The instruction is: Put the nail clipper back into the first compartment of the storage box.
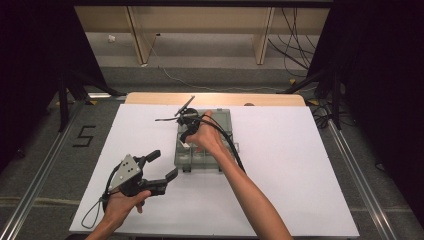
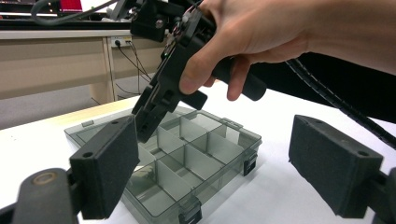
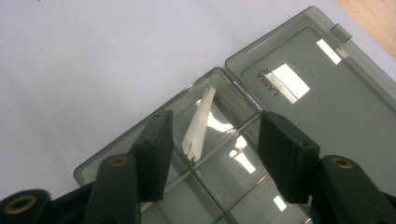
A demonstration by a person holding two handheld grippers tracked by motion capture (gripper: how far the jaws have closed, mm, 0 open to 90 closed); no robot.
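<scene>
Right gripper view: my right claw (image 3: 212, 156) hangs open and empty over the box (image 3: 140, 135), jaws either side of the white clip (image 3: 198, 123) in a corner compartment, apparently lined up to grip. My left claw (image 1: 159, 164), wide open and empty, waits on the table (image 1: 300, 150) beside.

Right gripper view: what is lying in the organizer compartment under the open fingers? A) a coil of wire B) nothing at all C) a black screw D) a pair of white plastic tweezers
D: a slim pair of white plastic tweezers lies slantwise in a corner compartment of the smoky clear organizer box, between the spread fingers of the right gripper.
</scene>
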